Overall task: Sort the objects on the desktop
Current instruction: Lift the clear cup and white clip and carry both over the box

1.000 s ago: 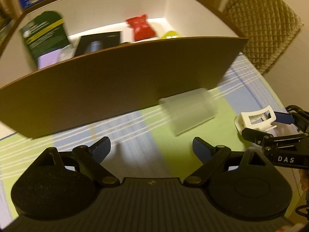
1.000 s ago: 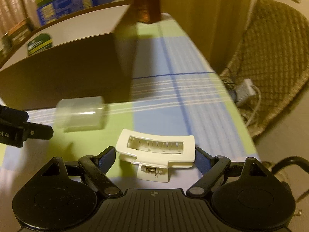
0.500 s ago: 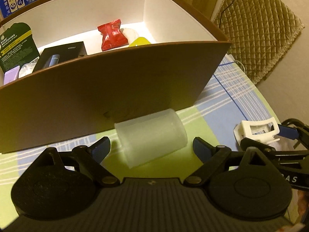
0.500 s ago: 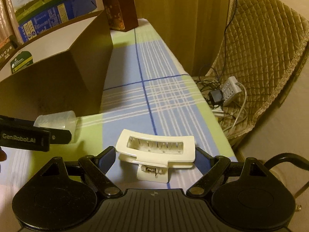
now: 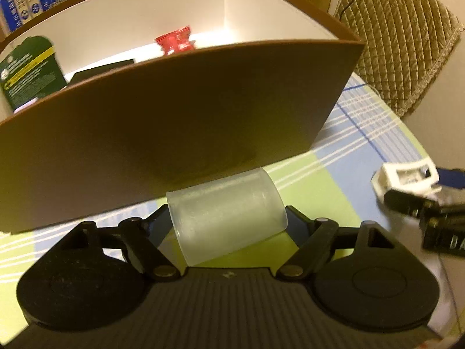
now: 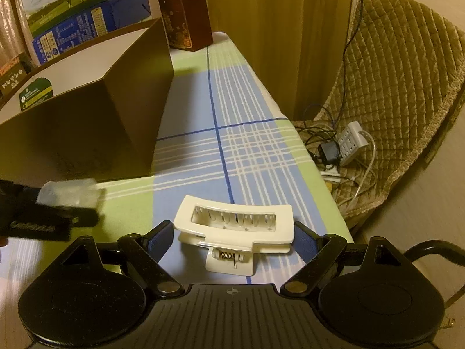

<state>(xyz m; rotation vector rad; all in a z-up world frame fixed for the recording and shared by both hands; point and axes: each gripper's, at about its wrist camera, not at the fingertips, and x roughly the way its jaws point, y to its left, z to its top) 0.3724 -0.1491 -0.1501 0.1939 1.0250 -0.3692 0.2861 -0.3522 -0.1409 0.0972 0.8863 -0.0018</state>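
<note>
A frosted plastic cup [image 5: 226,218] lies on its side on the checked tablecloth, just in front of the brown cardboard box [image 5: 174,133]. My left gripper [image 5: 228,224] straddles the cup. Its jaws are closing, and the fingers meet the cup's two ends, which hide the tips. A cream hair clip [image 6: 238,226] sits crosswise in my right gripper [image 6: 234,231], shut on it with a blue pad at each end, slightly above the cloth. From the right wrist, the cup [image 6: 69,195] and the left gripper's fingers [image 6: 72,218] appear at the left. The left wrist view catches the clip [image 5: 407,177] at far right.
The open box holds a red packet [image 5: 174,42], a green pack [image 5: 29,72] and a black item. Two dark brown cartons [image 6: 186,20] stand at the table's far end. The table's right edge drops to a power strip [image 6: 351,142], cables and a quilted chair [image 6: 401,72].
The left gripper came forward and down until the cup, earlier ahead of its fingers, lies between them, and its jaws narrowed. The right gripper keeps the clip as before.
</note>
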